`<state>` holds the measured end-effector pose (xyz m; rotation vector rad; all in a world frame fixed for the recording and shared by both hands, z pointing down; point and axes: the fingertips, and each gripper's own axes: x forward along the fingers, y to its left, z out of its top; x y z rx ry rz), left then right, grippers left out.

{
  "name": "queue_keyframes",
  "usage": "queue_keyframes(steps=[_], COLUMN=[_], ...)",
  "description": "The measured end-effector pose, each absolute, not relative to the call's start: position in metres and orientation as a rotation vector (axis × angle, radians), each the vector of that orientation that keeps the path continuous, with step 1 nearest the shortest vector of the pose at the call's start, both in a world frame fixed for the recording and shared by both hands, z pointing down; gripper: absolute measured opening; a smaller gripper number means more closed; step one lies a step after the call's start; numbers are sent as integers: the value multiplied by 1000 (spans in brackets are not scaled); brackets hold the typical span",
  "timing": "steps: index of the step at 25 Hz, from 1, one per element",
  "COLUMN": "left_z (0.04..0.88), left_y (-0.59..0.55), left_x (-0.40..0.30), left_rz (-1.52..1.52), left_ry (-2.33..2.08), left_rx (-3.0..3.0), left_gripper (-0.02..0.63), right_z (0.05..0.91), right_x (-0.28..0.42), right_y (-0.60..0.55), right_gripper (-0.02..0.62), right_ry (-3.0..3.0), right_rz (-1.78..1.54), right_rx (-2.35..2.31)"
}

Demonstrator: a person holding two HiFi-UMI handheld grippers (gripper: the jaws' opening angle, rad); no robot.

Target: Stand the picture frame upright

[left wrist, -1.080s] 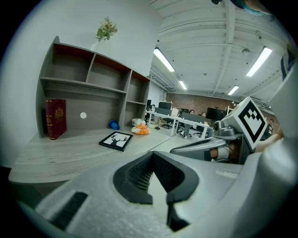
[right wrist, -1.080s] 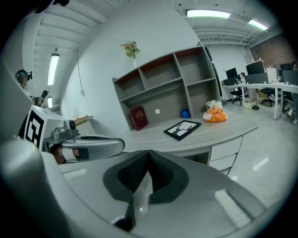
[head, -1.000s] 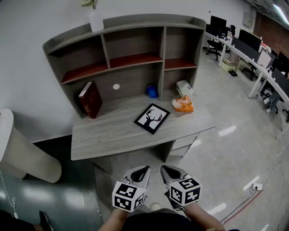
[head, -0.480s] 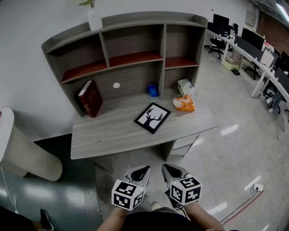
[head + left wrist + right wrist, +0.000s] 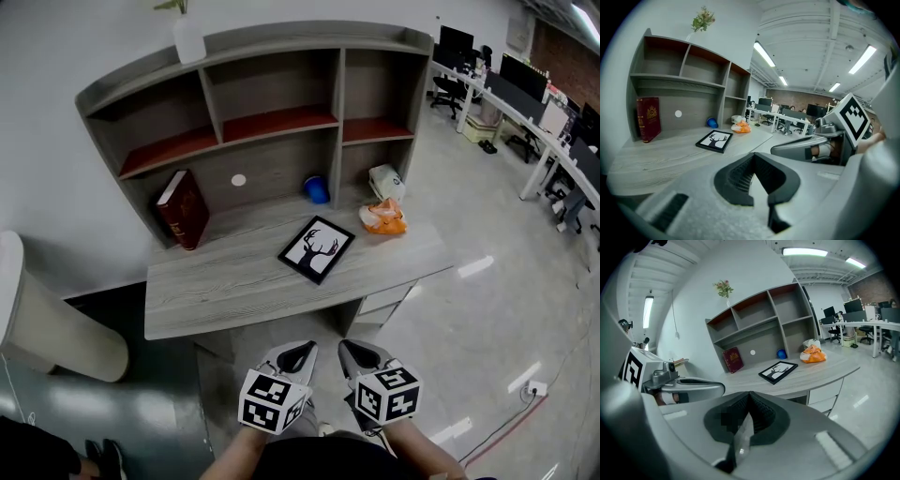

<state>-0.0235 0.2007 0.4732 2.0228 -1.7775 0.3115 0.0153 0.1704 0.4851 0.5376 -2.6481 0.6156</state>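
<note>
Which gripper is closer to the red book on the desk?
Left. Both grippers hover side by side off the front of the desk, far from the red book leaning at the back left; the left gripper is on the book's side, the right gripper beyond it.

From well back, the head view looks steeply down on the bench (image 5: 216,291) at 12 o'clock, while both gripper views face it low and nearly level, all sharing the picture frame (image 5: 316,248).

frame: black rectangular deer-print picture frame (image 5: 317,249), flat on grey wooden desk (image 5: 216,286)
left gripper (image 5: 302,350): short of the desk edge
right gripper (image 5: 347,350): just beside it
</note>
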Motion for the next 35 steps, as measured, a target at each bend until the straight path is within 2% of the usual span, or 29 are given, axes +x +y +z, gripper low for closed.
queue_keyframes(steps=[35], left_z=[497], left_y=[86], left_x=[-165], left_rz=[327], left_ry=[-1654], left_rx=[2044], left_gripper=[-3], right_z=[513], right_x=[-104], right_y=[55], right_gripper=[-2], right_ry=[-2521], right_rz=[670], right_rx=[707])
